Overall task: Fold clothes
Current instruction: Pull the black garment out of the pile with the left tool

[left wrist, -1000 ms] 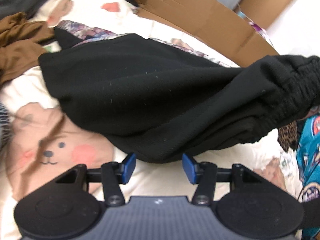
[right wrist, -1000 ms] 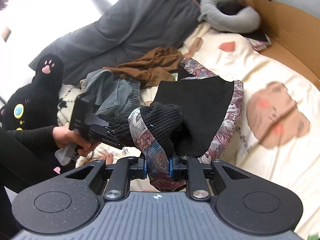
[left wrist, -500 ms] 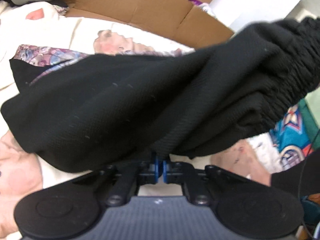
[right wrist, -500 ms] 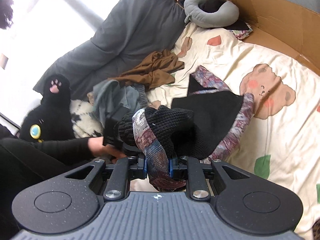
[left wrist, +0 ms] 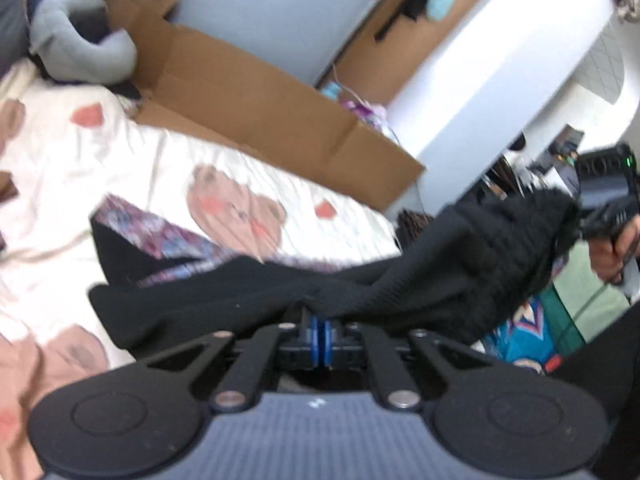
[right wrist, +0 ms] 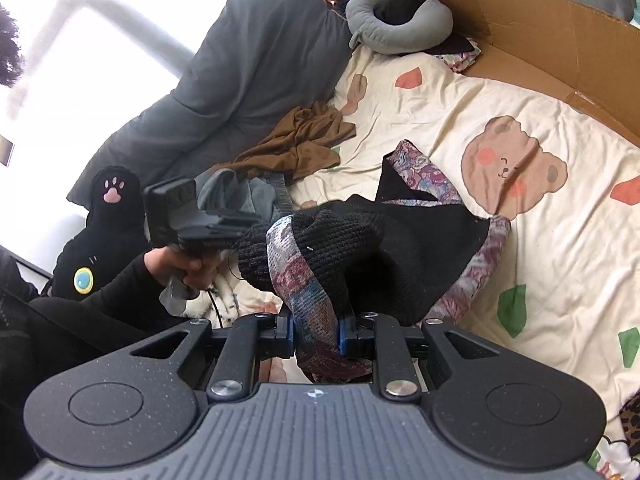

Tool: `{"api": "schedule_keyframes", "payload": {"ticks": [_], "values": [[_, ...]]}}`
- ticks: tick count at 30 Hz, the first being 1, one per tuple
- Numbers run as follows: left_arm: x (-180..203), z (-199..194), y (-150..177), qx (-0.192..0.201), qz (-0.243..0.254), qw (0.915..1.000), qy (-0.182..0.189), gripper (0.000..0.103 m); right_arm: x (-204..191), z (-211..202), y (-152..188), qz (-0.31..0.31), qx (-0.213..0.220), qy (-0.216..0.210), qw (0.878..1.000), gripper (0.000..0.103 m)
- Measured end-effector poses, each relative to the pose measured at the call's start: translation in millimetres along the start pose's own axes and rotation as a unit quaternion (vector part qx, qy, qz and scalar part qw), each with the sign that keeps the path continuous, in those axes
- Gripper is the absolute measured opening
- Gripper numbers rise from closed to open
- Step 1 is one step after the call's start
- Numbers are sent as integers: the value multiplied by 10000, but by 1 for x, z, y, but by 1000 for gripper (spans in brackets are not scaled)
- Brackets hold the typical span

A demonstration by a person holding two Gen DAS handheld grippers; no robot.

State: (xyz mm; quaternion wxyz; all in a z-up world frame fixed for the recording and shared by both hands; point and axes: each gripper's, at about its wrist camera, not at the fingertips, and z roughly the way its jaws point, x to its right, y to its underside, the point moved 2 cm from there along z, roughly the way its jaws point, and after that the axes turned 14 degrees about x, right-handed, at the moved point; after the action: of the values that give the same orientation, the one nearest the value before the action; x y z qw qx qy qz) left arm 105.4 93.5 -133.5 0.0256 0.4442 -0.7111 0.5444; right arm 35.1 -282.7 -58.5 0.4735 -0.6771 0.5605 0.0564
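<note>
Left gripper [left wrist: 319, 334] now pinched on the black garment [left wrist: 420, 284], formerly spread; right gripper [right wrist: 316, 334] still clamping its patterned edge [right wrist: 308, 300]

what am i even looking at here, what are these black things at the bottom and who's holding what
No robot arm here: a person holds a hand-held two-finger gripper in each hand, and each one carries a wide-angle camera looking along its fingers. The black plates at the bottom of each picture are the gripper's own body.

One picture is from the left gripper, the other from the right gripper. Each view also catches the other tool: the right-hand view shows the left hand on its handle.

Both grippers are shut on the same garment, black with a patterned lining, lifted partly off the bed sheet, which has a bear print. Also on the bed: a brown garment, a grey neck pillow and cardboard along the edge.
</note>
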Motion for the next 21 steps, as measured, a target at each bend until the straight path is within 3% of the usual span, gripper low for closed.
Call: {"api": "schedule_keyframes", "payload": {"ticks": [7, 14, 21], "values": [[-29, 41, -21, 111, 149, 9988, -458, 3, 17, 29, -8, -87, 159, -59, 9998, 18], [-65, 90, -45, 111, 178, 9964, -821, 3, 52, 58, -24, -163, 316, 141, 9993, 18], [-84, 137, -47, -42, 188, 9951, -966, 3, 93, 73, -35, -241, 660, 399, 9967, 18]]}}
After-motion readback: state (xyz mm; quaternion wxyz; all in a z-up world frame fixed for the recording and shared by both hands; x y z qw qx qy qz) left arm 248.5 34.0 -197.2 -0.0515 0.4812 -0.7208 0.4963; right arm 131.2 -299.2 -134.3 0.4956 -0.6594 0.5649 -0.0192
